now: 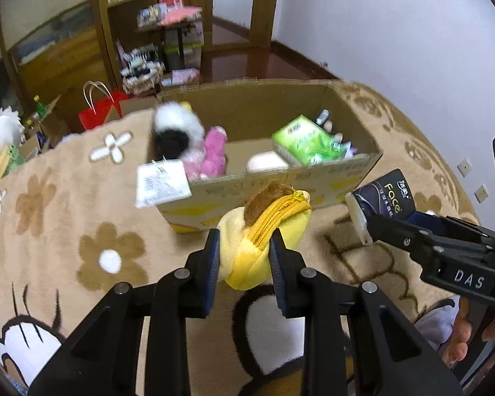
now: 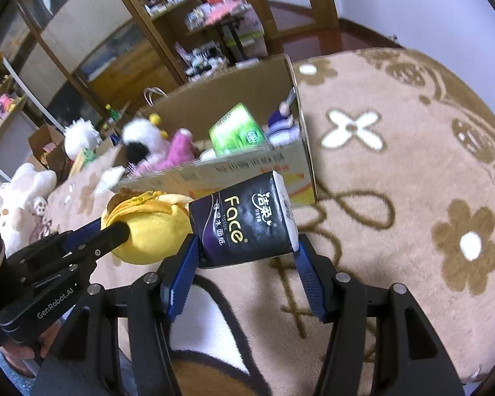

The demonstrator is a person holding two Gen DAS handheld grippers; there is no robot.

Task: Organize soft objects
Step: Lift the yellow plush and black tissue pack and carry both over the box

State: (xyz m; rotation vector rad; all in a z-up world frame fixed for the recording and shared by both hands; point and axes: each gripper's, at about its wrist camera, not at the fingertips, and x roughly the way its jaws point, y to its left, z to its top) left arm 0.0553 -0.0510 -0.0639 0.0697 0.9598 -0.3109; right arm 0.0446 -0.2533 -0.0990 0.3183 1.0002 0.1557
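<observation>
Yellow plush, shaped as a zippered pouch with a brown patch (image 1: 264,231), sits pinched between the fingers of our left gripper (image 1: 244,257), its soft body bulging out past both pads. Our right gripper (image 2: 247,257) clamps a dark purple plastic-wrapped tissue pack printed "Face" (image 2: 244,224) across its sides. Both items hang above the beige flower-patterned plush blanket (image 1: 66,214), just short of the near wall of the open cardboard box (image 1: 247,188), which lies at twelve o'clock of both grippers in their own wrist views.

The box already holds a white-and-black plush toy (image 1: 178,125), a pink plush toy (image 1: 214,155) and a green tissue pack (image 1: 303,142).

Risks, as we judge them: the pouch is held near one end, so its free bulk may sag and slide out; either item may catch on the box rim if carried too low; and the two loads sit side by side, almost touching in the right wrist view, so they may knock together.

Orientation: the pouch's long axis and zipper run toward one o'clock in the left wrist view, brown end foremost. The tissue pack's long axis lies crosswise, from nine to three o'clock, in the right wrist view.
</observation>
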